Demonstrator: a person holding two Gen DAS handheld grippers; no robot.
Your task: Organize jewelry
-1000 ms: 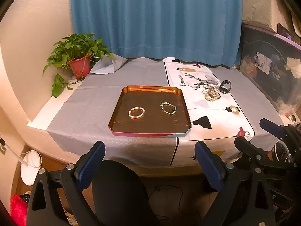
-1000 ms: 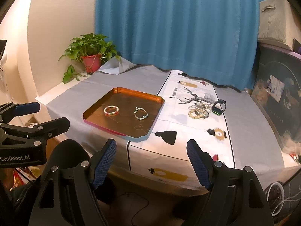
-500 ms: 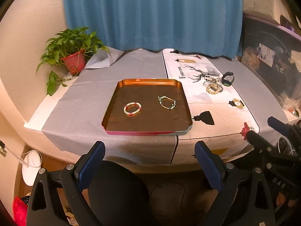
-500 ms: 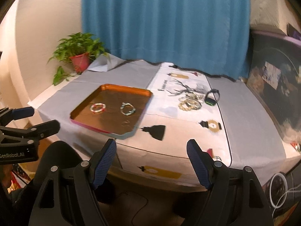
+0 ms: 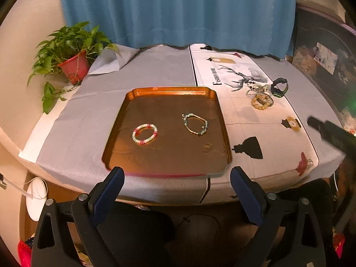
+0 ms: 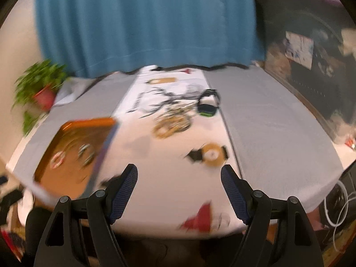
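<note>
An orange tray [image 5: 133, 93] lies on the table and holds a pink-and-white bead bracelet [image 5: 144, 133] and a green bead bracelet [image 5: 195, 124]. A pile of jewelry [image 5: 260, 95] with a tan bead bracelet and a black watch [image 5: 279, 87] lies on the white runner to the right. My left gripper [image 5: 176, 178] is open and empty at the tray's near edge. My right gripper [image 6: 179, 175] is open and empty over the runner's near part, with the pile [image 6: 173, 124] ahead; that view is blurred. The tray [image 6: 71, 124] is at its left.
A potted plant [image 5: 71, 55] stands at the back left corner. A blue curtain [image 5: 178, 11] hangs behind the table. Dark furniture [image 5: 322, 66] flanks the right side. The right gripper's dark finger [image 5: 329, 131] shows at the left wrist view's right edge.
Both grippers have moved forward toward the table. The right one has swung right, so the jewelry pile is now ahead of it. Both stay open.
</note>
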